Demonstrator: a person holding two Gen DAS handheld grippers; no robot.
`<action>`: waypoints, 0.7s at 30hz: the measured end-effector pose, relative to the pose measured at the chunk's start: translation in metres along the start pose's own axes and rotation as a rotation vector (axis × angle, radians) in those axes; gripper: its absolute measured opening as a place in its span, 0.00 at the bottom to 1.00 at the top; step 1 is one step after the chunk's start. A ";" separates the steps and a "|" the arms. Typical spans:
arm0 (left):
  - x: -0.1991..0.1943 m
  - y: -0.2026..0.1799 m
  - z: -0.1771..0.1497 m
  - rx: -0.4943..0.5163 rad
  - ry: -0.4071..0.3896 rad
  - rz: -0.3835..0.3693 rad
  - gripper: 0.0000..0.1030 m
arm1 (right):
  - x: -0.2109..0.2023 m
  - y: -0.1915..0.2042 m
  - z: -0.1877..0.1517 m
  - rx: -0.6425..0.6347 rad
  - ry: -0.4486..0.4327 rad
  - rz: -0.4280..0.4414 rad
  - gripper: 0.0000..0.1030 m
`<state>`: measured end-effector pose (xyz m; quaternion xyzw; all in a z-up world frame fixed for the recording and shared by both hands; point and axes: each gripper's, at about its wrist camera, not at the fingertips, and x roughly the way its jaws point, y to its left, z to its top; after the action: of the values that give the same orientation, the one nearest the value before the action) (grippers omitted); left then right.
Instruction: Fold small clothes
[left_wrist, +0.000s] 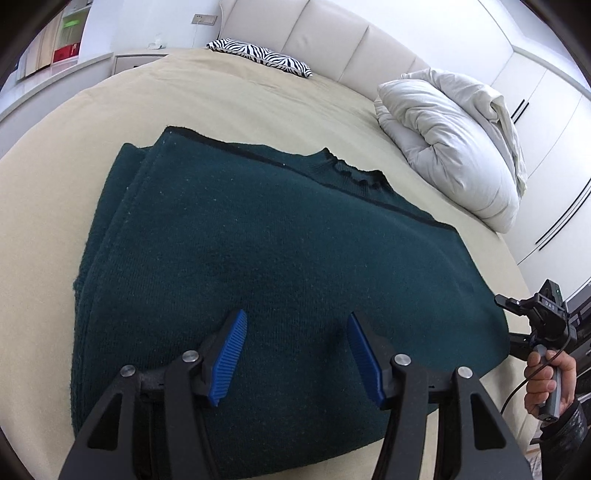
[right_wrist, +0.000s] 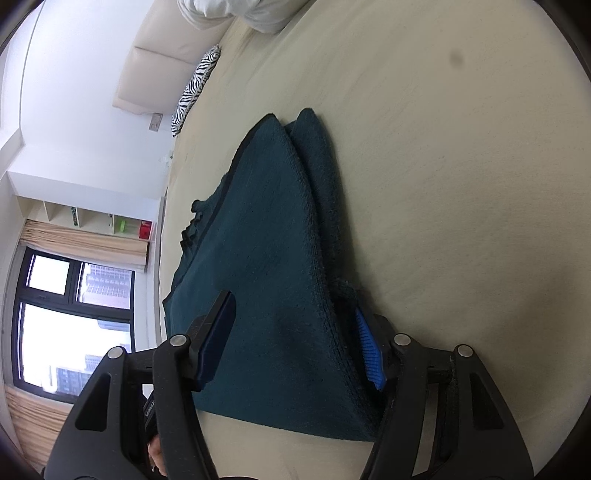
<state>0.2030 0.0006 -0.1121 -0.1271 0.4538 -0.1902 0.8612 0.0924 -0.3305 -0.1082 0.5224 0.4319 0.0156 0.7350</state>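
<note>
We see the folded sweater flat on the bed, left tongs spread apart above it, right tongs apart, straddling its edge.

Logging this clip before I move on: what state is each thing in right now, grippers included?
Sweater: folded in layers, flat on the bed, collar at the far edge.
Left gripper: open, over the near edge of the sweater, holding nothing.
Right gripper: open, jaws either side of the sweater's folded edge, not closed on it.
Duvet: bunched up by the headboard.
Zebra pillow: lying flat at the head of the bed.
</note>
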 end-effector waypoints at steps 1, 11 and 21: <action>0.000 0.000 -0.001 0.002 0.001 0.003 0.57 | 0.001 -0.001 0.000 0.010 0.003 0.006 0.49; 0.000 0.001 -0.001 -0.005 0.006 -0.009 0.57 | 0.010 -0.006 -0.006 0.052 -0.032 -0.008 0.17; -0.001 0.010 0.000 -0.049 0.001 -0.075 0.57 | 0.008 0.011 -0.016 0.025 -0.124 -0.103 0.12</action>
<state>0.2047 0.0103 -0.1149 -0.1648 0.4537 -0.2113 0.8499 0.0919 -0.3096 -0.1060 0.5087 0.4118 -0.0599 0.7537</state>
